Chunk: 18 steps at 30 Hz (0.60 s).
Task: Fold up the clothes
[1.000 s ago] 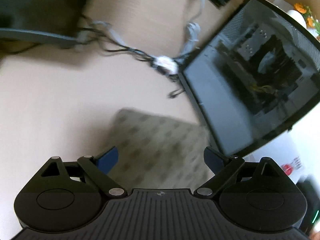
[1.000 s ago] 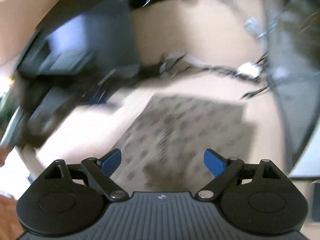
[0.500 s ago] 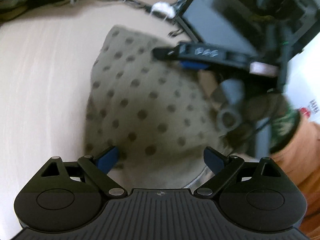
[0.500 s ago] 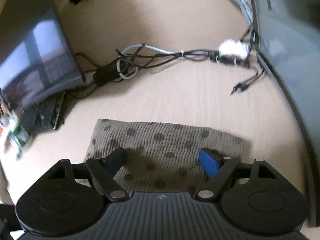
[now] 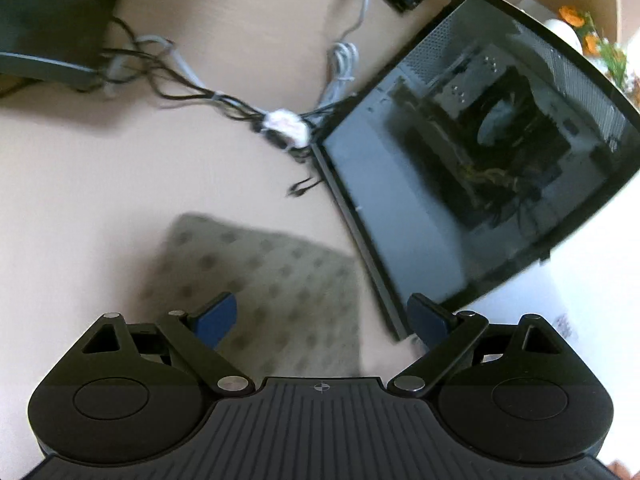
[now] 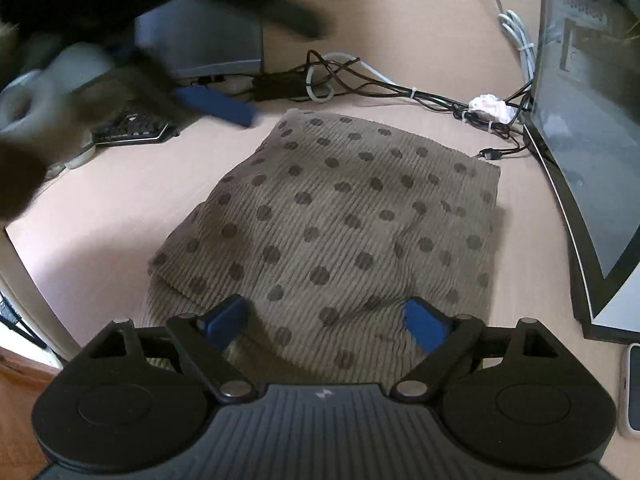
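Pale wood-grain desk [image 6: 120,208], matte, with a faint linear grain. Lying flat at its middle: a folded olive-brown ribbed garment [image 6: 340,216] with dark polka dots, upper layer overlapping a lower one at the near left edge, a soft crease near the right side. In the left wrist view, the same garment [image 5: 272,280] blurred, close under the fingers.

Right gripper [image 6: 326,322] low over the garment's near edge, blue fingers spread wide, nothing between them; whether the tips touch the cloth, cannot tell. Left gripper [image 5: 322,318] raised above the desk, fingers likewise spread apart and empty; seen from the right wrist camera as a dark blurred shape at upper left, one blue finger [image 6: 216,106] just beyond the garment's far left corner.

Along the right of the desk, a computer case with a tinted glass side panel [image 5: 472,152], internals dimly visible, standing just beside the garment. Behind the garment, a tangle of black and grey cables [image 6: 360,80] tied off at a white wad [image 6: 492,108]. At far left, a monitor on its stand [image 6: 200,36] and a black keyboard [image 6: 128,128]. A white phone-like device [image 6: 632,392] at the right desk edge. Orange flowers [image 5: 576,20] in the far corner beyond the case. Brown floor [image 6: 16,400] below the desk's left edge.
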Motion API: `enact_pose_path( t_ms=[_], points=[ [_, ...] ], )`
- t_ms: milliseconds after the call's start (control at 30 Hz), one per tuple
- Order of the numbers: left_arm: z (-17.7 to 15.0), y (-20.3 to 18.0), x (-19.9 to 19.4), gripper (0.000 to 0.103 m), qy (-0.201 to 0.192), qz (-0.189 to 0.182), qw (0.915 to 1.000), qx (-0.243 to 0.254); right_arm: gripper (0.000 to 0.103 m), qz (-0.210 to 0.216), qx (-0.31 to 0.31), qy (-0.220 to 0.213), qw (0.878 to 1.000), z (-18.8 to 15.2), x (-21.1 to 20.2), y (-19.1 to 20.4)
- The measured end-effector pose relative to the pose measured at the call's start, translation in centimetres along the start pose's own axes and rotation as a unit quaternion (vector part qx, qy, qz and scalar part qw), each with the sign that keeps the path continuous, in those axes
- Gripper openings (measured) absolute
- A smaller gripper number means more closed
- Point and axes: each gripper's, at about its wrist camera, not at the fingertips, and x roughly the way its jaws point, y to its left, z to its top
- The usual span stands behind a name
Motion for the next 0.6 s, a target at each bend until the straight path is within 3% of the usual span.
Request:
enact_pose_path(
  t_ms=[133,200,233,400,500,600],
  points=[
    [1.7,1.4,4.4,0.096,0.002,0.003,0.9992,-0.039,0.090,0.003,0.010,-0.006,1.000,-0.2,-0.4,-0.8],
    [2.1,3.5,7.1,0.096,0.042,0.000,0.9968,-0.069,0.090,0.002,0.027,-0.013,1.000,0.1,-1.1,-1.5],
    [2.1,3.7,7.5,0.096,0.043,-0.002,0.9965,-0.072,0.090,0.001,0.036,-0.017,0.999,0.2,-1.4,-1.8],
    [1.9,1.0,5.1,0.096,0.044,0.039,0.9983,-0.004,0.090,-0.002,0.078,-0.035,0.996,0.8,-3.1,-3.7],
    [0.0,-0.6,2.0,0.096,0.036,0.116,0.9893,0.081,0.091,-0.012,0.131,-0.047,0.990,1.3,-3.5,-5.8],
    [-3.2,-0.7,0.5,0.096,0.064,0.143,0.9823,0.102,0.090,-0.031,0.155,-0.041,0.987,1.6,-2.7,-7.1]
  ],
)
